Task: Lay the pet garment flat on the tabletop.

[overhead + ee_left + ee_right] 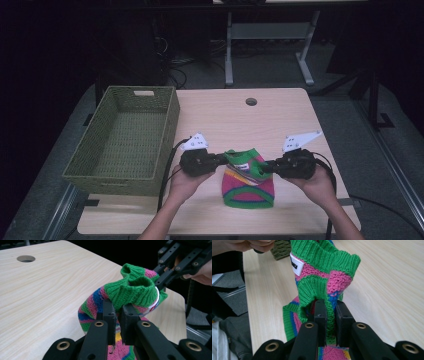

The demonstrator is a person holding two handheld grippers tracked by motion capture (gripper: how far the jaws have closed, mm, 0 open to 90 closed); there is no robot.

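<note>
A small knitted garment (pixel 248 177) in pink, green, blue and yellow stripes lies near the table's front edge, its top part lifted and folded over. My left gripper (pixel 223 159) is shut on its green ribbed edge (pixel 130 291) from the left. My right gripper (pixel 264 168) is shut on the knit from the right, pinching green and pink fabric (pixel 329 290) between its jaws. A white label (pixel 296 265) shows on the green band. The right gripper's jaws (pixel 172 267) meet the cloth from the far side in the left gripper view.
A green woven basket (pixel 107 170) stands at the table's left side, nothing inside. A round cable hole (pixel 251 101) sits near the far edge of the light wooden table (pixel 215 120). Bare tabletop lies behind the garment.
</note>
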